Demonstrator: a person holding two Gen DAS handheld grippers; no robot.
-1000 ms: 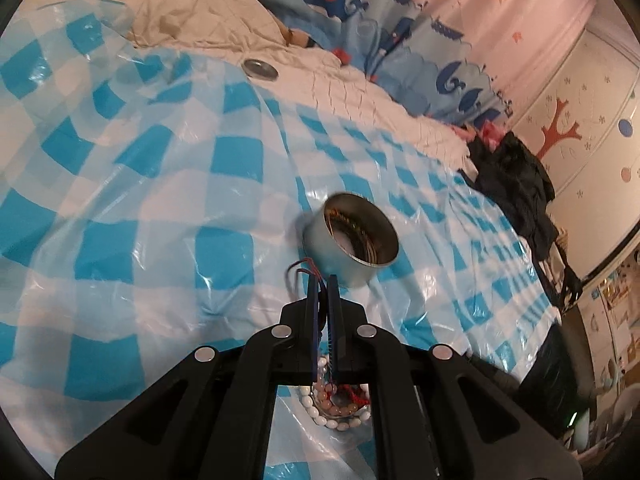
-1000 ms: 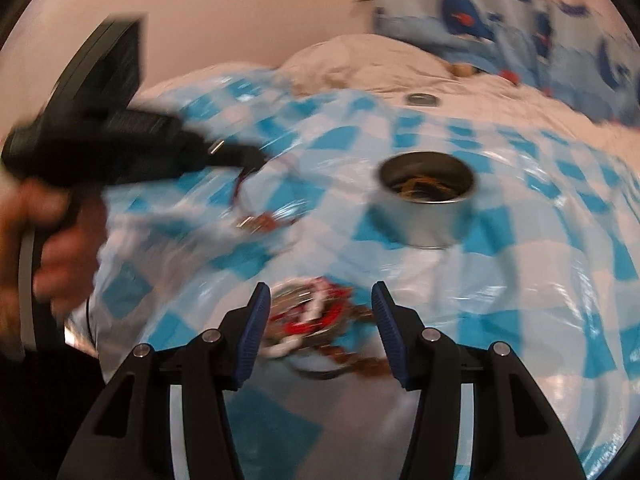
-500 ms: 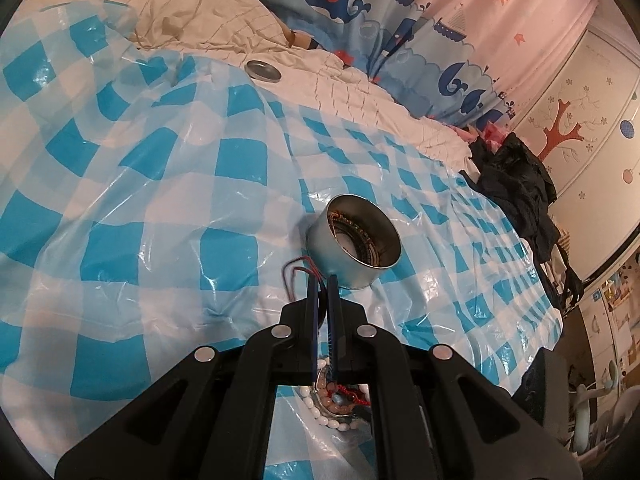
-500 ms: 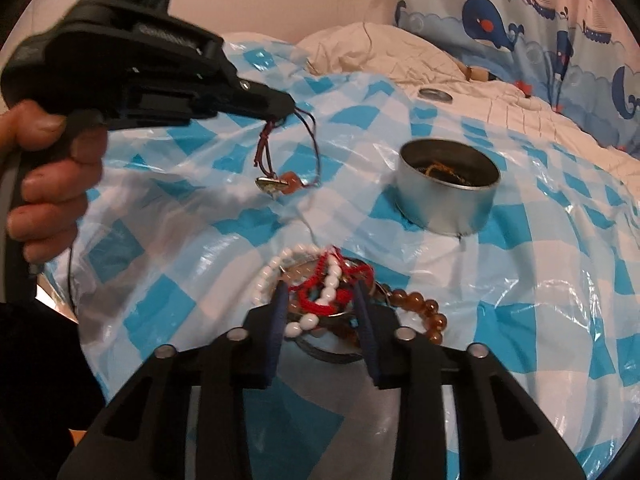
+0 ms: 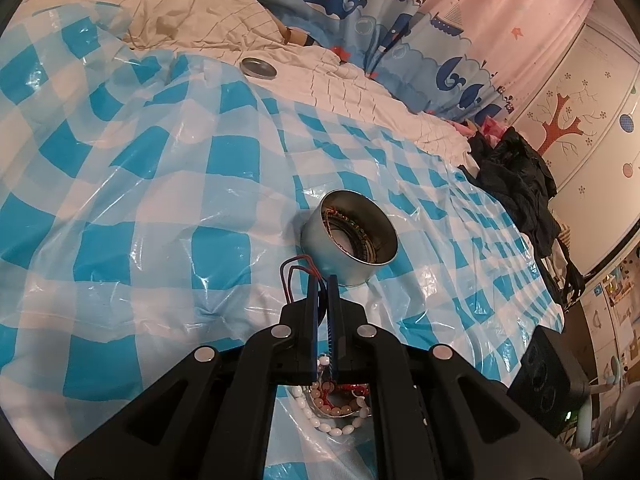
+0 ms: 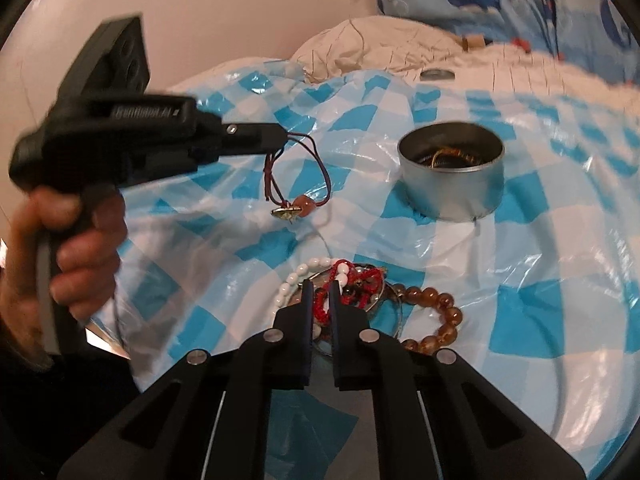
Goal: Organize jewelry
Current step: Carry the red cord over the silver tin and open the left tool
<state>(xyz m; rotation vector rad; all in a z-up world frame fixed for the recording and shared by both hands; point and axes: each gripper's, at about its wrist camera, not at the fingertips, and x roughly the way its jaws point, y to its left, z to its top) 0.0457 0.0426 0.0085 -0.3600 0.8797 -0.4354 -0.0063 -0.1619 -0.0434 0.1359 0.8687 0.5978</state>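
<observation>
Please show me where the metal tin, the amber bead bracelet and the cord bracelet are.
Tin (image 6: 452,184): right wrist view, front wall.
Amber bracelet (image 6: 446,312): right wrist view, a bead on its right side.
Cord bracelet (image 6: 301,202): right wrist view, orange bead.

1. The left gripper (image 6: 280,140) carries a line of raised lettering along the side of its black body, seen from the right wrist, but motion blur smears it past reading.
2. Nothing else in either view bears legible writing.
</observation>
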